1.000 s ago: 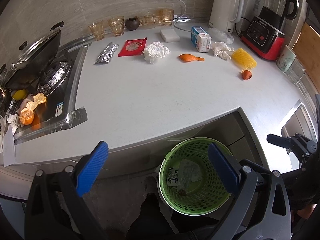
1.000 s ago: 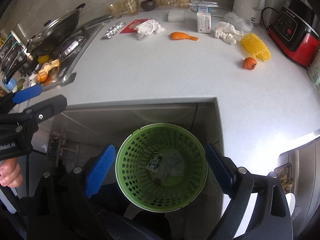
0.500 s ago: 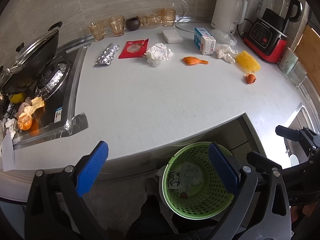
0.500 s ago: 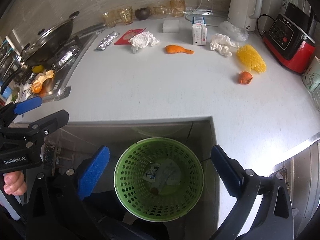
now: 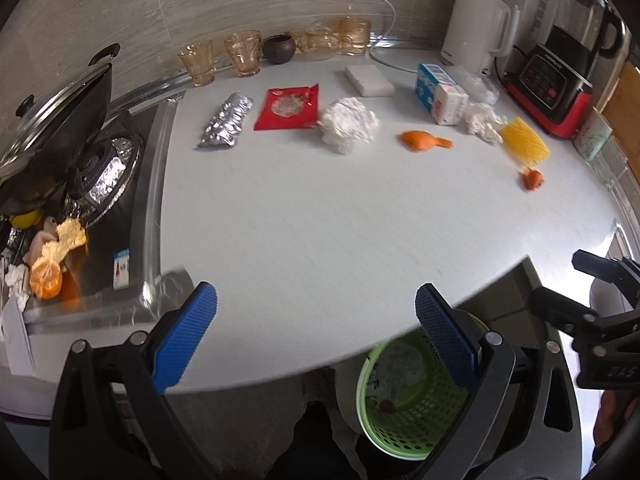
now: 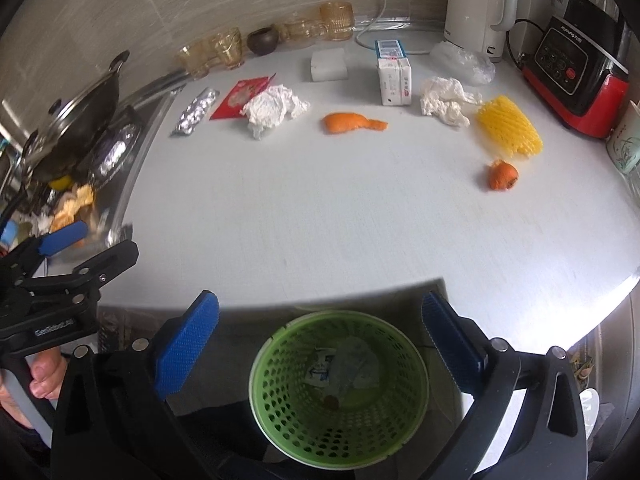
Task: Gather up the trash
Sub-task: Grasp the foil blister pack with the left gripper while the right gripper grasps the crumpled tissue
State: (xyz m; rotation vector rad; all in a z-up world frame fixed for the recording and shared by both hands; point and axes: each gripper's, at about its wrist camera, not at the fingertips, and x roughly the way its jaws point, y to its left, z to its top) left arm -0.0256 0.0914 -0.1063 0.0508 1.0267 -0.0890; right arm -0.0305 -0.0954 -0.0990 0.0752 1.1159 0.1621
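Both grippers tilt steeply downward, empty: left gripper [image 5: 316, 332] fingers spread wide, right gripper [image 6: 320, 340] jaws just widened fully.

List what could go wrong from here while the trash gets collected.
1. The orange peel and carrot stub lie far from the green basket below the counter edge; a carried piece might drop short.
2. The crumpled tissue overlaps the red packet; the open right hand-held gripper may snag both.

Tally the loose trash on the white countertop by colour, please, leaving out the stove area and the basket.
White: 2, crumpled tissue and crumpled tissue
Orange: 2, peel strip and peel ball
Yellow: 1, foam fruit net
Red: 1, wrapper
Silver: 1, blister pack
Total: 7
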